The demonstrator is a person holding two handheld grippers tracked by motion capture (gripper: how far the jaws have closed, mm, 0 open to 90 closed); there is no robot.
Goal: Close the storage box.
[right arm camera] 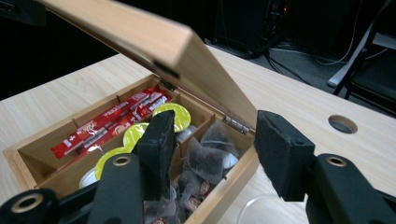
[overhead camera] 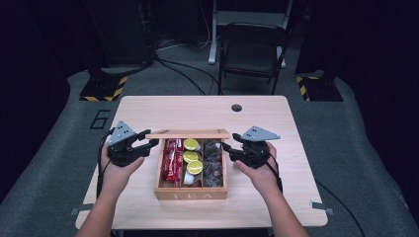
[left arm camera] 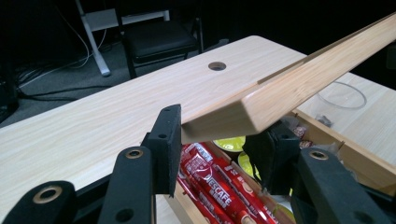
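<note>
The wooden tea box [overhead camera: 190,193] stands near the front middle of the desk [overhead camera: 148,111], its hinged lid [overhead camera: 188,134] raised over the far edge, so the red stick packets [overhead camera: 171,159], the yellow-lidded capsules [overhead camera: 192,156] and the dark tea bags [overhead camera: 213,163] lie exposed in their three compartments. The left gripper [left arm camera: 219,140] is clamped on the lid's left corner and alone bears it; that hold is at one corner only, so the lid could twist or slip from the pads and drop onto the box, jolting the contents. The right gripper [right arm camera: 212,149] has let go, jaws standing apart over the tea-bag compartment with nothing between them; if it swings inward it may knock the lid's right end or the hinges [right arm camera: 236,123]. A clear plastic cup [left arm camera: 341,95] stands just right of the box, easily tipped by that hand.
</note>
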